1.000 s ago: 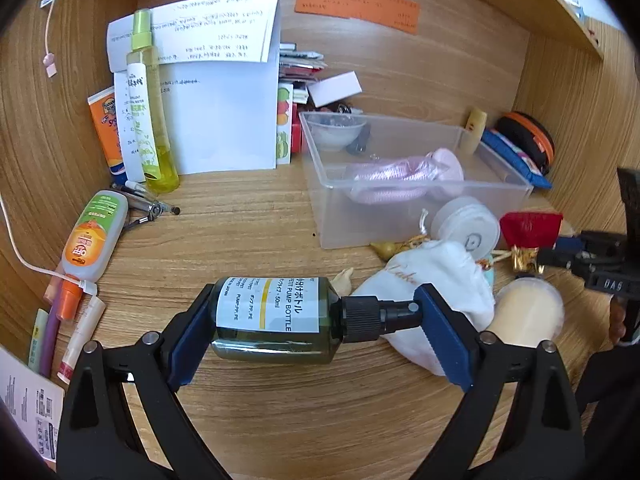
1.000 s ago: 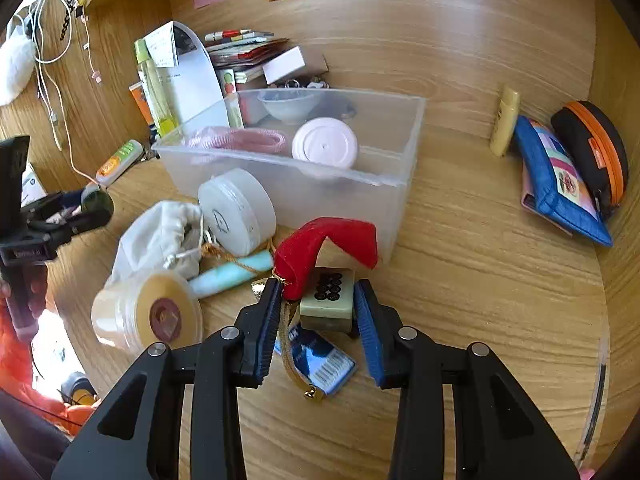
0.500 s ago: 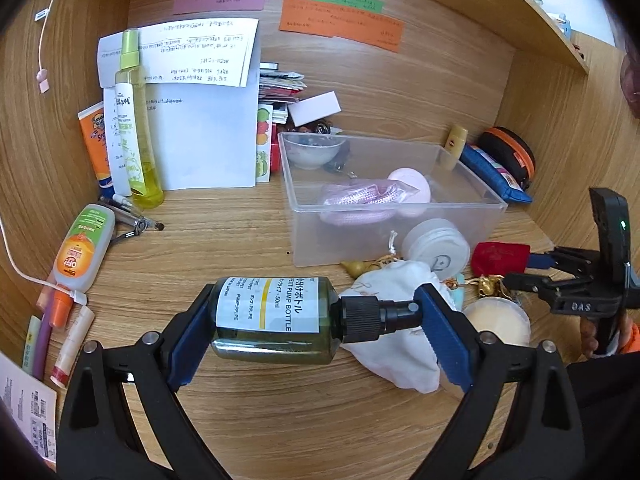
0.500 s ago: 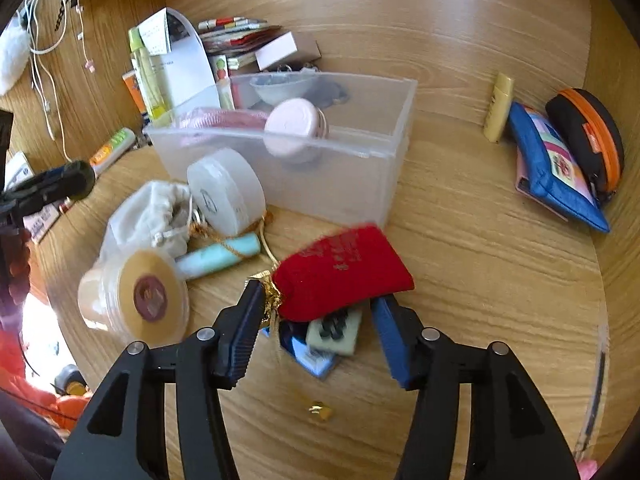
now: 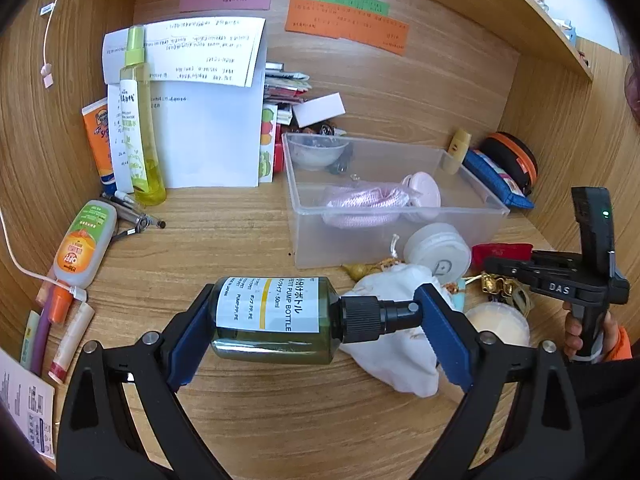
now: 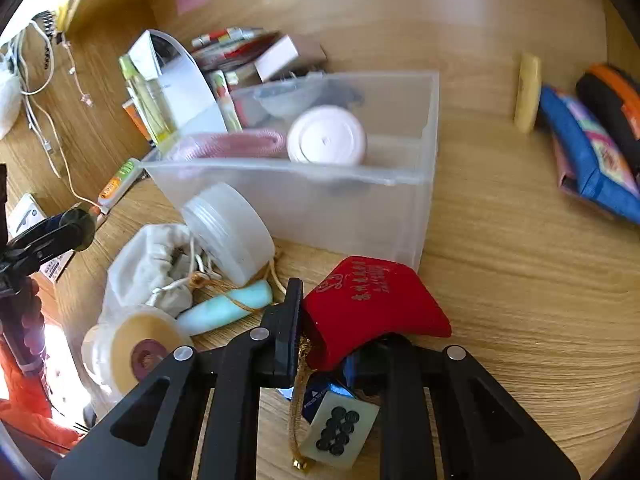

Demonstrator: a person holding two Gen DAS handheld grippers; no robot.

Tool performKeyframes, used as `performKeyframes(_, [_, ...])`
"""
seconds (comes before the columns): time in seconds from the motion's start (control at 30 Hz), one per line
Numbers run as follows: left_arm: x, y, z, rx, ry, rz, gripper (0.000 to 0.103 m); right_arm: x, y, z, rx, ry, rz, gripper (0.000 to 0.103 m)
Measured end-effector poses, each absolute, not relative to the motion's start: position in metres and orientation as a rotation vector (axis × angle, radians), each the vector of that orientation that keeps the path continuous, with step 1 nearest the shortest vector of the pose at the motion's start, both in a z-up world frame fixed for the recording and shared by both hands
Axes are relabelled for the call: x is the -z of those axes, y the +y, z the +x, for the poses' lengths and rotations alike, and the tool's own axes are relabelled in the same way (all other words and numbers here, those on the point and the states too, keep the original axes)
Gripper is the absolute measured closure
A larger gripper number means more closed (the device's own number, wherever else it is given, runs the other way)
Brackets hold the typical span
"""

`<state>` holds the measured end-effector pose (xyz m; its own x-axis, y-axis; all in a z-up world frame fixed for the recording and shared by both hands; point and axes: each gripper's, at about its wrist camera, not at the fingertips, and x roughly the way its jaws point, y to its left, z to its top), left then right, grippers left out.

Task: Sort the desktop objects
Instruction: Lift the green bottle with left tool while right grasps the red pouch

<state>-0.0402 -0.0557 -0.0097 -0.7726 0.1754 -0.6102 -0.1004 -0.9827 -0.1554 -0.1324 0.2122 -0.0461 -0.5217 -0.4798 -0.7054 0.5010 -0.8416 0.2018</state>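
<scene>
The left gripper (image 5: 316, 316) stands wide, its blue pads clamped end to end on a dark green plastic pump bottle with a white label and black nozzle (image 5: 276, 316), held sideways above the wooden desk (image 5: 224, 240), near and left of the clear plastic storage box (image 5: 392, 236). The right gripper (image 6: 332, 344) is pinched nearly closed on the near edge of a red velvet pouch with gold lettering (image 6: 372, 304), just in front of the box's near right corner. A pale green tile with black dots (image 6: 342, 436) hangs beneath it on a gold cord.
</scene>
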Motion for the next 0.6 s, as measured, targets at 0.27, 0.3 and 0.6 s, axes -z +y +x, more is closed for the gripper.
performKeyframes(0.27, [-0.001, -0.047, -0.047, -2.812, -0.185, -0.934, 0.007, 0.010, 0.223, -0.125, 2.341, -0.085, 0.939, 0.090])
performKeyframes(0.3, [-0.003, -0.045, -0.048, -2.812, -0.182, -0.928, 0.007, 0.006, 0.222, -0.124, 2.348, -0.077, 0.926, 0.090])
performKeyframes(0.6, [-0.022, -0.035, -0.062, -2.820, -0.154, -0.858, 0.007, -0.021, 0.217, -0.130, 2.365, -0.032, 0.848, 0.090])
